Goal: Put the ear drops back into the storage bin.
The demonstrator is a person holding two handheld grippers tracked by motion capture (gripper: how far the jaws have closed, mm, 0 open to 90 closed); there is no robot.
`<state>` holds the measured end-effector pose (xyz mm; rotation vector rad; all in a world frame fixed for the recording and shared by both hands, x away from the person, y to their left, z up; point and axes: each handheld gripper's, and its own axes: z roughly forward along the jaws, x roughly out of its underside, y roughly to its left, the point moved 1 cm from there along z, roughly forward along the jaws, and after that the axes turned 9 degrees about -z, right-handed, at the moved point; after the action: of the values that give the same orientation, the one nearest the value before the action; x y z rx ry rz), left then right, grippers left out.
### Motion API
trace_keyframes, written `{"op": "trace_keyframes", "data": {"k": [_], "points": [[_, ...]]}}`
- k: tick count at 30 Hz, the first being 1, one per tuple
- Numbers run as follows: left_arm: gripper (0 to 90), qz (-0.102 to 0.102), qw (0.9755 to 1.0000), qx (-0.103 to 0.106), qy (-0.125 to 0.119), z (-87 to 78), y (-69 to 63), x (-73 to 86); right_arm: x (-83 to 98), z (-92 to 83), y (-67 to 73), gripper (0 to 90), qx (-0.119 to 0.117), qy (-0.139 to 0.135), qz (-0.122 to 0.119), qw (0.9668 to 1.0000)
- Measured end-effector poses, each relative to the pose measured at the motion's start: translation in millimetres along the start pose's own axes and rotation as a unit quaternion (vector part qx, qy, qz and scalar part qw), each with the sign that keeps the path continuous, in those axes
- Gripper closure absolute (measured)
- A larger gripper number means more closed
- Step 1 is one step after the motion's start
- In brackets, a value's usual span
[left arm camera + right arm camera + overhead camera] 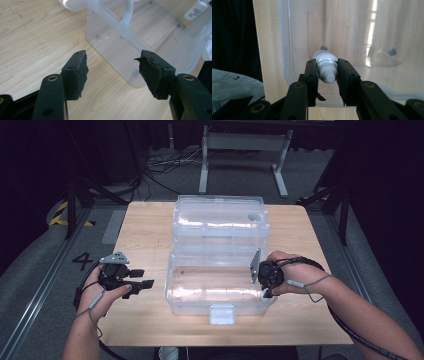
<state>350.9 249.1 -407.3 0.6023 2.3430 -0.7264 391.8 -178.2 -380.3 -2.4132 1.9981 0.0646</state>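
Gripping a small white bottle (325, 67) between its two black pads, the right tool (326, 72) hangs over the right end of the clear plastic box (220, 290) at the middle of the table (145, 230). In the right gripper view the bottle sits at the centre of the frame, its capped end toward the camera and its body running away over the box's clear floor, with the pads pressed on either side just behind the cap. Whether the bottle touches that floor cannot be told. The same view shows the box's rim as a pale band down the left of centre, wood beside it, and a grey sleeve (234, 85) at lower left.

In the high view the right tool (267, 292) is at centre right, held in the person's right hand (287, 272), just inside the box's right wall. The box's hinged lid (220, 220) lies thrown back above it, toward the top of the frame.

The left tool (142, 285) is at lower left of the high view, in the left hand (107, 290), close beside the box's left wall but apart from it. Its jaws stand wide with nothing between them; in the left gripper view the left tool (112, 67) looks past bare wood at the box's corner, and the bottle (196, 10) shows at the upper right edge.
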Motion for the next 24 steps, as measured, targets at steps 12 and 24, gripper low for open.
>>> {"op": "trace_keyframes", "data": {"k": [12,24], "points": [[39.6,0.001,1.0,0.002,0.002,1.0,0.0,-0.1,-2.9,13.8,-2.3,71.1,-0.009,0.005,-0.008,0.9999],[39.6,0.0,1.0,0.002,0.004,1.6,-0.2,0.2,-3.9,20.0,-1.1,70.9,-0.015,0.008,-0.008,0.9998]]}}
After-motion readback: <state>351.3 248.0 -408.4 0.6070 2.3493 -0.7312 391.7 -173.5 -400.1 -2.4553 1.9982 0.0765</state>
